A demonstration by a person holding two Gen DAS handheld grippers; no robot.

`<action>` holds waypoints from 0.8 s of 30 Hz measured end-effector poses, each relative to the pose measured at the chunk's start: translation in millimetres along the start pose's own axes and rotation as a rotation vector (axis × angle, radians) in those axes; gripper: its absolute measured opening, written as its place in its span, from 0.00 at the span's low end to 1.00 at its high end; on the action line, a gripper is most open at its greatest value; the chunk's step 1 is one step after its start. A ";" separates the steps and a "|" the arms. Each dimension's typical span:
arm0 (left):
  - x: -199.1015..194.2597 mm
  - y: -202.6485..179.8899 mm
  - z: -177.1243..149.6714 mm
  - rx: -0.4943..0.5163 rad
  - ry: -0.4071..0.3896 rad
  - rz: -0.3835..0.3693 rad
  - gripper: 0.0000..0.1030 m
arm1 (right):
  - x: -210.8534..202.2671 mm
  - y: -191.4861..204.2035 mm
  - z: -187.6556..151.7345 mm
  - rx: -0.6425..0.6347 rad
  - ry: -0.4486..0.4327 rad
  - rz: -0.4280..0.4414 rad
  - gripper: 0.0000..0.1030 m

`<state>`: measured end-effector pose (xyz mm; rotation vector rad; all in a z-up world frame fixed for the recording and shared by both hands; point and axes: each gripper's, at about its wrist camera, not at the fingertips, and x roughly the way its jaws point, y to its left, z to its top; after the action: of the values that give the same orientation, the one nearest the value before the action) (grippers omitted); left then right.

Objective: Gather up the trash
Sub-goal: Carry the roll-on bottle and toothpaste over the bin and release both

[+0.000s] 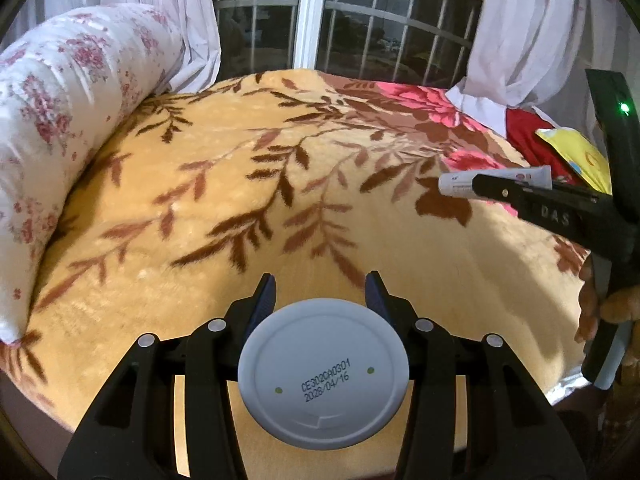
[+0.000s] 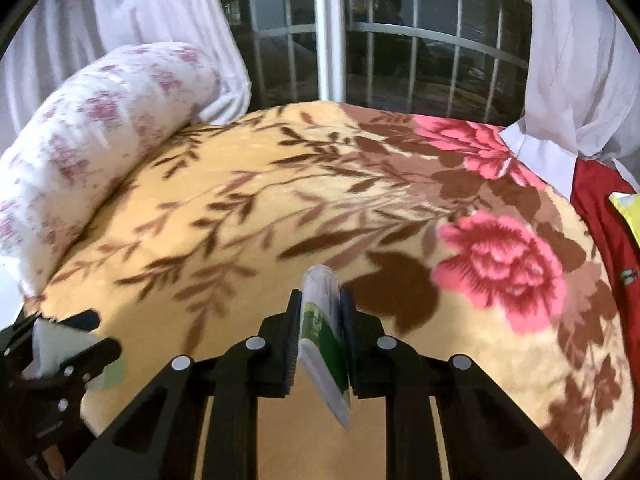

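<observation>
My left gripper (image 1: 320, 288) is shut on a round white container (image 1: 323, 372) with a printed date on its flat end, held above the blanket. It also shows at the left edge of the right wrist view (image 2: 60, 344). My right gripper (image 2: 320, 308) is shut on a white and green tube (image 2: 324, 328), which stands nearly on edge between the pads. In the left wrist view the right gripper (image 1: 480, 184) sits at the right with the tube (image 1: 496, 180) sticking out to the left. A yellow wrapper (image 1: 576, 152) lies on red cloth at the far right.
A yellow blanket (image 1: 224, 184) with brown leaves and pink flowers covers the bed. A floral bolster pillow (image 1: 60, 128) lies along the left side. White curtains (image 2: 580, 60) and a barred window (image 2: 400, 48) stand behind. Red cloth (image 2: 600, 216) lies at the right edge.
</observation>
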<state>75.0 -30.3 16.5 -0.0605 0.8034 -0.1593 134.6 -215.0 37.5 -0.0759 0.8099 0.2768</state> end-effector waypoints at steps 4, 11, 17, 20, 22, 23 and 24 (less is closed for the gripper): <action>-19.3 -1.4 -13.1 0.025 0.002 -0.010 0.45 | -11.6 16.6 -17.4 -0.029 0.003 -0.005 0.19; -40.6 -4.0 -25.7 0.035 -0.002 -0.017 0.45 | -32.2 28.7 -19.2 -0.049 -0.023 -0.008 0.18; -58.4 -10.9 -32.7 0.063 -0.013 -0.037 0.45 | -66.3 46.5 -26.9 -0.084 -0.061 0.014 0.18; -71.1 -14.4 -39.9 0.087 -0.020 -0.047 0.45 | -88.5 59.1 -42.3 -0.112 -0.070 0.036 0.18; -80.9 -16.6 -49.7 0.107 -0.016 -0.057 0.45 | -104.4 67.8 -56.0 -0.127 -0.074 0.052 0.18; -83.7 -17.6 -54.3 0.115 -0.011 -0.059 0.45 | -113.6 72.8 -65.3 -0.133 -0.072 0.064 0.19; -86.6 -17.5 -59.9 0.124 -0.003 -0.064 0.45 | -121.7 77.7 -75.5 -0.140 -0.067 0.079 0.19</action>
<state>-29.4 -32.9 38.6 0.0305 0.7870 -0.2694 -19.5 -179.5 76.6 -0.1655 0.7275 0.4087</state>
